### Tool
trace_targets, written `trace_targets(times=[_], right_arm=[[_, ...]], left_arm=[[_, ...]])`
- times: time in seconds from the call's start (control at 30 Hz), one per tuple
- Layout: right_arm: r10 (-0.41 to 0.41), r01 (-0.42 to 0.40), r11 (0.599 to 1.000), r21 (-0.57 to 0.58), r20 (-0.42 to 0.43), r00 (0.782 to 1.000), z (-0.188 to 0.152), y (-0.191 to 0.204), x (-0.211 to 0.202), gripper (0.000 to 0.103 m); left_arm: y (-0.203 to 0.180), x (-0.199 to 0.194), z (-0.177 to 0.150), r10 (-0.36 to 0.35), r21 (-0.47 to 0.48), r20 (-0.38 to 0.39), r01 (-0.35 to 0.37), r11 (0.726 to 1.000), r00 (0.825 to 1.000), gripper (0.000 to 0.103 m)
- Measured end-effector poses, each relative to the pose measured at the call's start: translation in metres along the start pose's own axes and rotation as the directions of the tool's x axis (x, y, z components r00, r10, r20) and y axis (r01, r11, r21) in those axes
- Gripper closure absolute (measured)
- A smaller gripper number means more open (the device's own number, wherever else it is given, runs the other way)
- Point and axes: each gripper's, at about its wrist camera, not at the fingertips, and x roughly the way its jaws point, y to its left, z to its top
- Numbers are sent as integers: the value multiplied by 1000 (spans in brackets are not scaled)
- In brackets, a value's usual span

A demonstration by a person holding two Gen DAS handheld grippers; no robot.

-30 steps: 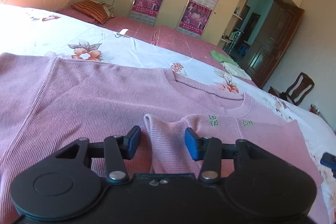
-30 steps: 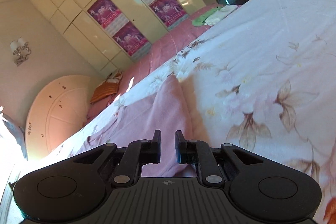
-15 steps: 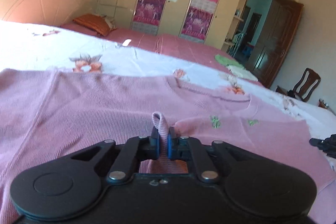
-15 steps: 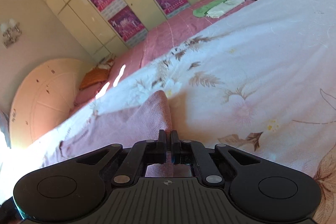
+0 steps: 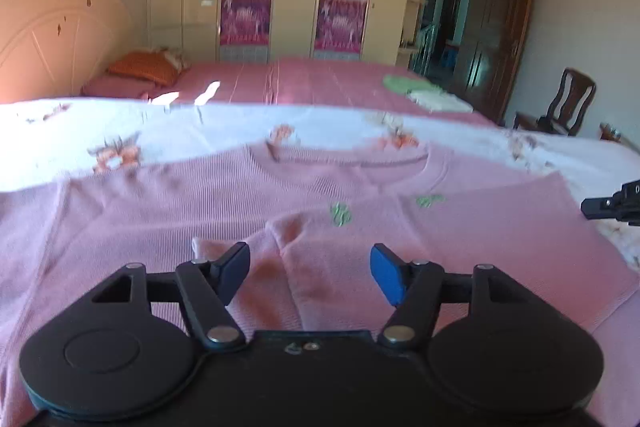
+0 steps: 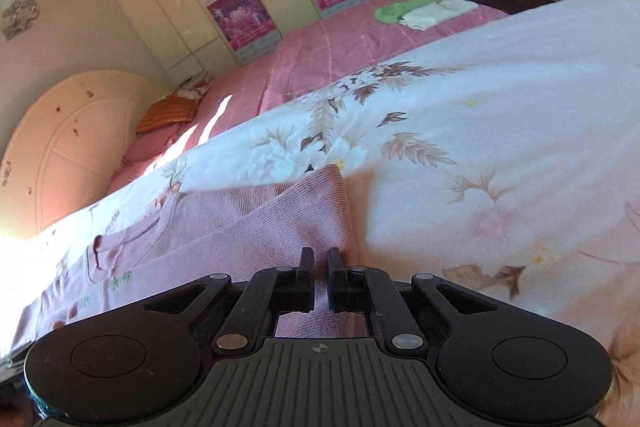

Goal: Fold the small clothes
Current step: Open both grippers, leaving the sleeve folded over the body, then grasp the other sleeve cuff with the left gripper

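Release on my left tool (image 5: 310, 273): jaws opening off the cuff they pinched half a second ago, sleeve now folded across the pink sweater (image 5: 160, 211) on the bed (image 6: 500, 99). Right tool (image 6: 319, 277) clenched on its folded edge.

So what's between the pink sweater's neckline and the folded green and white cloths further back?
In the left wrist view, past the pink sweater comes the floral sheet, then bare pink bedspread, up to the green and white cloths. Nothing else lies there.
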Motion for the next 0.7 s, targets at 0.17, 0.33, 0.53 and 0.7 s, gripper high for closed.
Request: trace_targets(times=[0.17, 0.33, 0.53, 0.7], right_arm=[[56, -50, 991, -125, 50, 997, -49, 19, -59, 54], [-51, 50, 981, -185, 3, 999, -74, 32, -44, 54], [-63, 63, 994, -92, 4, 998, -79, 31, -54, 54], [-91, 93, 992, -87, 21, 996, -78, 45, -70, 54]], left_arm=[[-11, -33, -22, -42, -24, 18, 43, 999, 999, 36], [-9, -15, -30, -11, -46, -69, 8, 999, 998, 38], [19, -21, -32, 69, -84, -133, -81, 993, 989, 34], [51, -47, -25, 21, -211, -83, -38, 977, 996, 35]])
